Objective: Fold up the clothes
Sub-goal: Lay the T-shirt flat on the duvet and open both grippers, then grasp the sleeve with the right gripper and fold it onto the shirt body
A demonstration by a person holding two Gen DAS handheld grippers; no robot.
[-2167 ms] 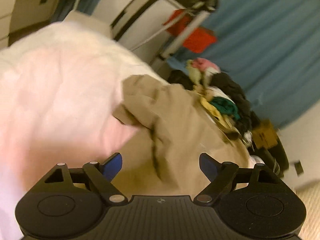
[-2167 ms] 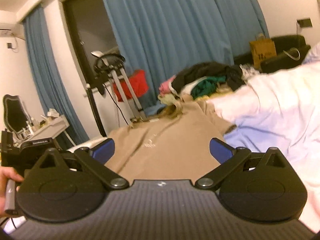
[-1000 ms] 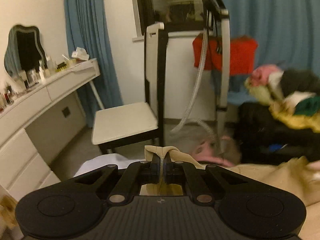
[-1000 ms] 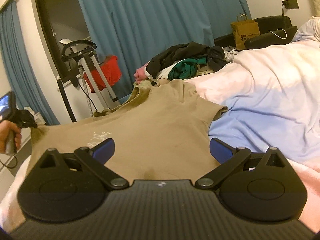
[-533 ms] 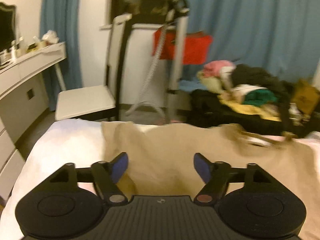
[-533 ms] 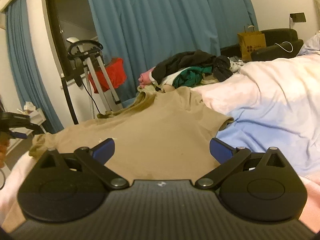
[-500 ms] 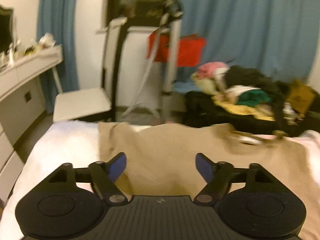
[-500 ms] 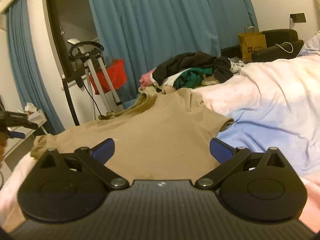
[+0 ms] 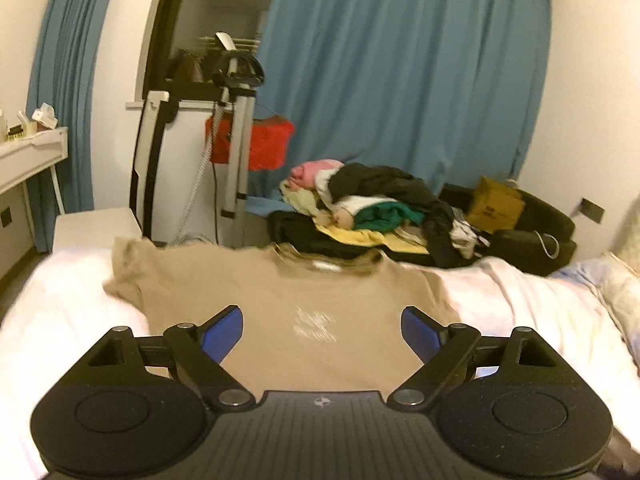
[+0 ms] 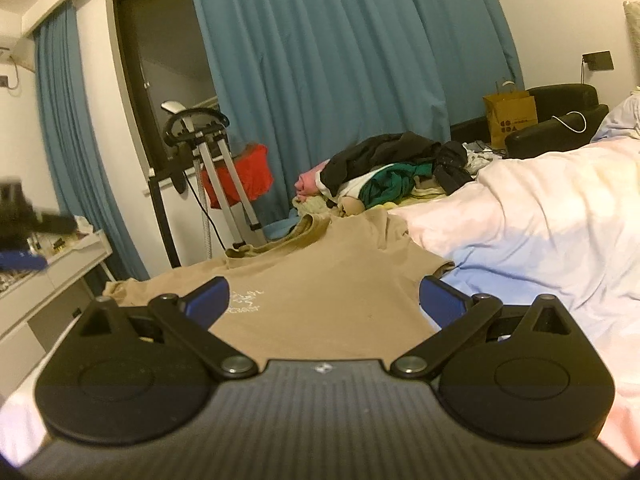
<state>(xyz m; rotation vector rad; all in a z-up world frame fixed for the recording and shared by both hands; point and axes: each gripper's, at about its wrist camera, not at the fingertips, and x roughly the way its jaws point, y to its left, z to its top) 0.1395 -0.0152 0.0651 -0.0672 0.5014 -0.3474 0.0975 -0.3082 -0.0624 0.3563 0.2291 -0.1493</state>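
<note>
A tan T-shirt [image 9: 288, 292] with a small white print lies spread flat, front up, on the pale bed cover [image 9: 520, 304]. Its left sleeve is bunched near the bed's left edge. My left gripper [image 9: 322, 330] is open and empty, just above the shirt's lower body. In the right wrist view the same shirt [image 10: 320, 280] lies ahead, collar far. My right gripper [image 10: 324, 300] is open and empty over the shirt's hem area. The left gripper shows blurred at the left edge of the right wrist view [image 10: 24, 216].
A pile of mixed clothes [image 9: 372, 208] sits beyond the bed's far edge. An exercise machine [image 9: 236, 120] with a red cloth, a white chair [image 9: 96, 224] and a white dresser [image 9: 28, 156] stand at the left. A black sofa with a paper bag [image 9: 496, 204] is at the right.
The left gripper let go of the shirt's sleeve corner, opened, and swung right and back over the shirt body. The shirt now lies flat. The right gripper stayed open, almost still.
</note>
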